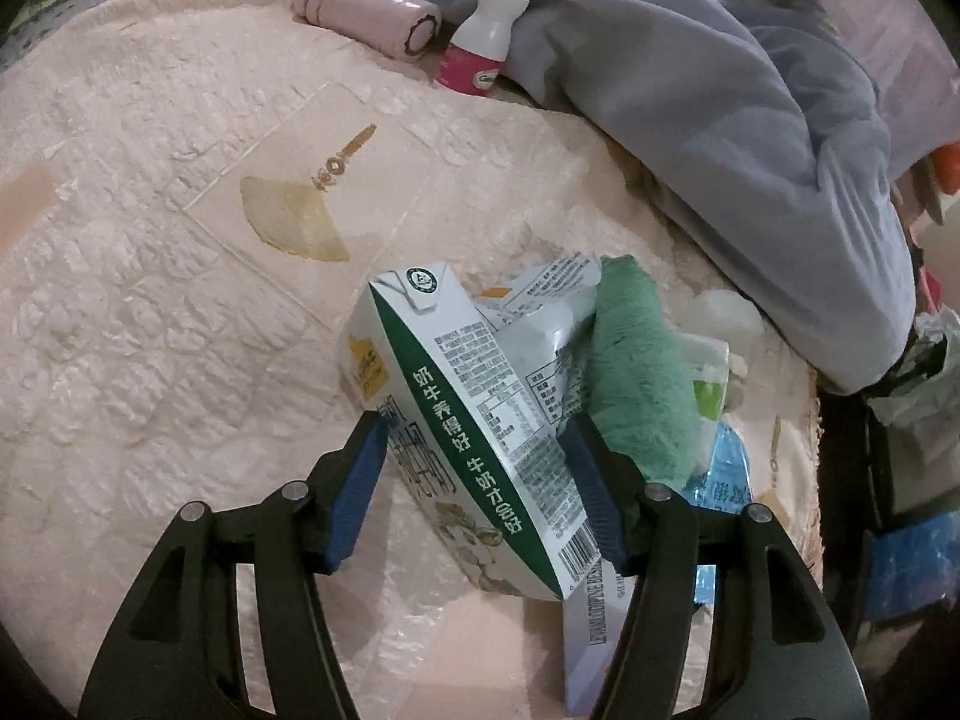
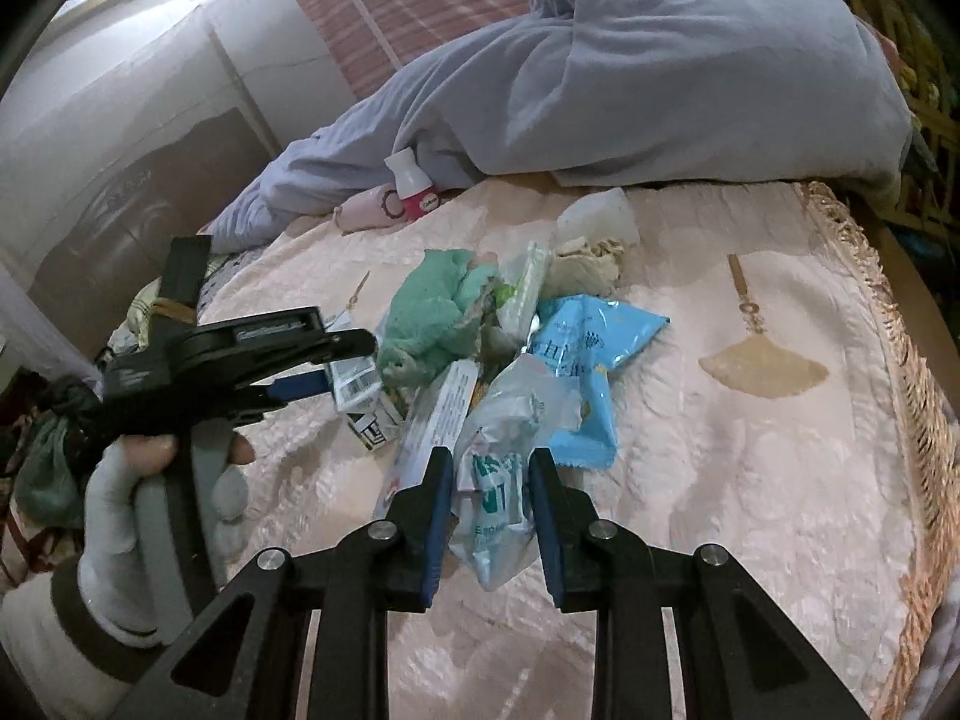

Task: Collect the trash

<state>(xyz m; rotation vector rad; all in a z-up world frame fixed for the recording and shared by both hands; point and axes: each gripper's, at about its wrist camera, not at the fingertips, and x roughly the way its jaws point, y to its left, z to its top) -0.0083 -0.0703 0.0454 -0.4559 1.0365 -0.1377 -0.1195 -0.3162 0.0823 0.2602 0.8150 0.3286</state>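
A heap of trash lies on a pink bedspread [image 1: 150,240]. In the left wrist view my left gripper [image 1: 474,426] has its blue pads on both sides of a crushed white and green milk carton [image 1: 474,420] and is shut on it. A green cloth [image 1: 642,372] lies right beside it. In the right wrist view my right gripper [image 2: 491,468] straddles a crumpled clear plastic wrapper [image 2: 504,468] with green print; its jaws stand apart from it. A blue snack bag [image 2: 588,360] and a white medicine box [image 2: 441,420] lie just beyond. The left gripper [image 2: 354,360] shows there too.
A grey-blue quilt [image 2: 660,72] is bunched along the far side. A pink and white bottle [image 2: 414,186] and a pink roll [image 1: 372,15] lie by it. The bed's fringed edge [image 2: 900,360] runs on the right. A beige cloth wad [image 2: 582,270] lies behind the heap.
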